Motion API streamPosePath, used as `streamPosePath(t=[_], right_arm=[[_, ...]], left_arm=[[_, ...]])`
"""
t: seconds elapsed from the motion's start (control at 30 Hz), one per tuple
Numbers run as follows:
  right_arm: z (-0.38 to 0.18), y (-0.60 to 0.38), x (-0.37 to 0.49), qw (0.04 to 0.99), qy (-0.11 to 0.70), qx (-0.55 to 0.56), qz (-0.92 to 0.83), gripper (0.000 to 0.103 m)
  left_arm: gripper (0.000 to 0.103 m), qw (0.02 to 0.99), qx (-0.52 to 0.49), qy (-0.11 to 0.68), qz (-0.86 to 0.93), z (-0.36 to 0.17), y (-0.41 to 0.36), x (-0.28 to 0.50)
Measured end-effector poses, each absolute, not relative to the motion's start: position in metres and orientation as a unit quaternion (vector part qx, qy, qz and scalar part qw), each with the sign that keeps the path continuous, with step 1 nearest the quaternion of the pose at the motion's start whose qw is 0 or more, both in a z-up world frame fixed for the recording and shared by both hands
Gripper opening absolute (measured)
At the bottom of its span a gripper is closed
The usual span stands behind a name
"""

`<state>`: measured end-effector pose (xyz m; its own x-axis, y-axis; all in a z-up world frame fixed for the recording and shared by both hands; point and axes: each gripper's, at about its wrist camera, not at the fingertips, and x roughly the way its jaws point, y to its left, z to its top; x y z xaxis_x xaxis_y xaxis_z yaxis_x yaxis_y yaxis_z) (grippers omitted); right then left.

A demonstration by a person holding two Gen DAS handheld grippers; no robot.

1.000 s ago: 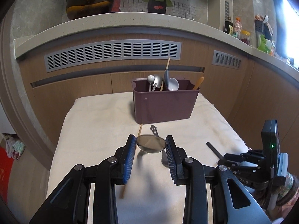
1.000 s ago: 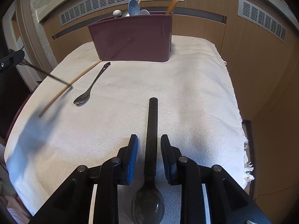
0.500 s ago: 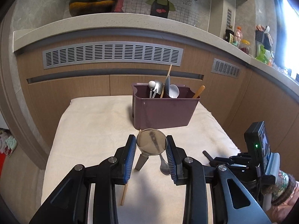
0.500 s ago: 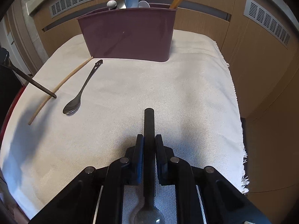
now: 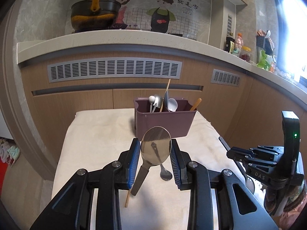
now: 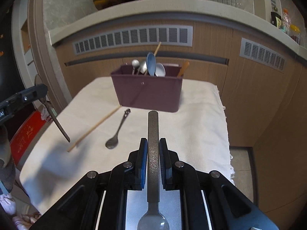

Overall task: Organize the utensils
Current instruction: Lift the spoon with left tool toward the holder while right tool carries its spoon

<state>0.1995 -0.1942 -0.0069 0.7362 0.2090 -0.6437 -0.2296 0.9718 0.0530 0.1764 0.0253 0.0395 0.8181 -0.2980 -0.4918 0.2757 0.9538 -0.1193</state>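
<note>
Maroon plastic utensil caddy [image 5: 164, 122] at the far end of the cloth-covered table [image 6: 201, 118], partly filled.
Standing in it: metal spoons, a blue spoon [image 6: 150, 63], a white spoon [image 5: 172, 105], a chopstick and a wooden handle. Left gripper [image 5: 155, 160] fingers clamp a steel spoon's bowl [image 5: 155, 146]; right gripper [image 6: 153, 158] fingers are shut on a dark-handled spoon [image 6: 153, 143]. One small spoon [image 6: 117, 132] and one loose chopstick [image 6: 94, 128] lie on the cloth before the caddy.
</note>
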Motion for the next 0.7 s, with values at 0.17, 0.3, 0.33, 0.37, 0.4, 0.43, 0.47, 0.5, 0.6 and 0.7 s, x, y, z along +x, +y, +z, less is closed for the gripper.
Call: streamPosePath(t=[0.17,0.3,0.33,0.37,0.4,0.43,0.47,0.5,0.6,0.7], right_arm=[[0.008,-0.196,0.195,0.939,0.322,-0.005,0.123,0.011],[0.021,-0.201,0.191,0.947,0.297,0.001,0.119,0.011],[0.026,-0.202,0.192,0.95,0.288,0.003,0.117,0.011],[0.034,-0.203,0.193,0.954,0.277,0.001,0.114,0.011],[0.043,-0.203,0.194,0.958,0.264,-0.004,0.111,0.011],[0.053,-0.203,0.197,0.963,0.249,-0.01,0.107,0.011],[0.07,-0.203,0.2,0.969,0.225,-0.017,0.102,0.011],[0.08,-0.202,0.202,0.973,0.209,-0.021,0.099,0.011],[0.131,-0.201,0.215,0.987,0.132,-0.028,0.089,0.011],[0.168,-0.198,0.234,0.993,0.077,-0.022,0.092,0.012]], left_arm=[[0.032,0.954,-0.02,0.256,-0.155,0.048,0.022,0.167],[0.032,0.953,-0.026,0.256,-0.162,0.053,0.021,0.164],[0.032,0.952,-0.028,0.256,-0.165,0.056,0.021,0.165],[0.032,0.952,-0.029,0.255,-0.167,0.06,0.02,0.166],[0.031,0.952,-0.029,0.253,-0.17,0.063,0.018,0.166],[0.031,0.952,-0.028,0.248,-0.176,0.072,0.017,0.169],[0.031,0.954,-0.027,0.241,-0.179,0.08,0.015,0.171],[0.031,0.955,-0.025,0.233,-0.182,0.089,0.014,0.174],[0.029,0.962,-0.022,0.194,-0.189,0.128,0.009,0.187],[0.029,0.97,-0.027,0.154,-0.187,0.165,0.008,0.206]])
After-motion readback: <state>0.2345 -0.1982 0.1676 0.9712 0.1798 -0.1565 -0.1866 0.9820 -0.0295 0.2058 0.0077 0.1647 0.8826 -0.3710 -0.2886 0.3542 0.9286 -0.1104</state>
